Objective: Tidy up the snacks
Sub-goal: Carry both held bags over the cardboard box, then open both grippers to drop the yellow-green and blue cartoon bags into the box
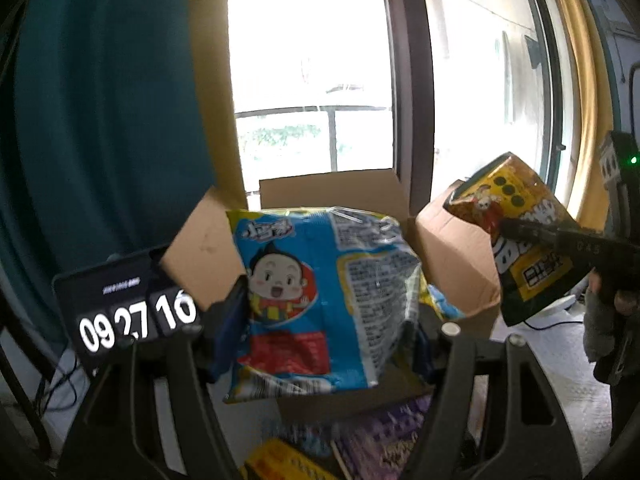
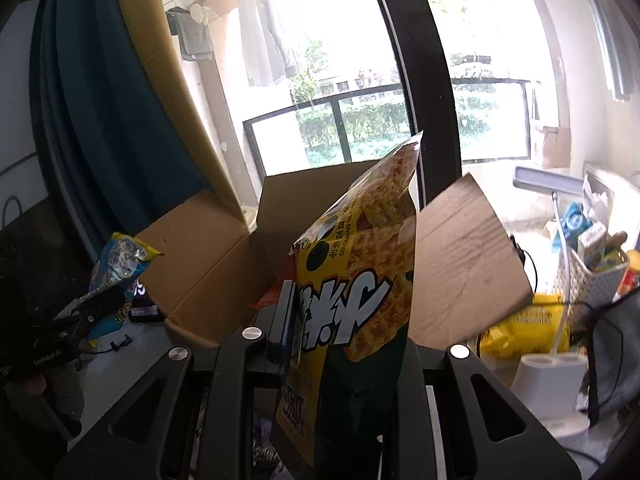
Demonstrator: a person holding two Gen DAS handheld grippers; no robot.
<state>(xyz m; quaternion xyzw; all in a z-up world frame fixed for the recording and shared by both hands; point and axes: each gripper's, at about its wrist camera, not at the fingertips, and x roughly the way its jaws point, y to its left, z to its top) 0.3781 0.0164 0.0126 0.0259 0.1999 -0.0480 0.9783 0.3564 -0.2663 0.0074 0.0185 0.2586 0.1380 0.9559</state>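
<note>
Your left gripper (image 1: 324,300) grips a blue cartoon-boy snack bag (image 1: 320,296), raised in front of the open cardboard box (image 1: 336,190). Your right gripper (image 2: 340,344) is pinched narrow on a yellow snack bag (image 2: 360,280), upright before the same box. A clock display (image 1: 132,312) sits left of the box.

Yellow snack bag (image 2: 356,300) is clamped upright between right gripper (image 2: 344,344) fingers, frame centre. Open cardboard box (image 2: 224,256) is seen behind it. Blue snack bag (image 2: 120,264) is held by left gripper (image 2: 86,312), lower left.
</note>
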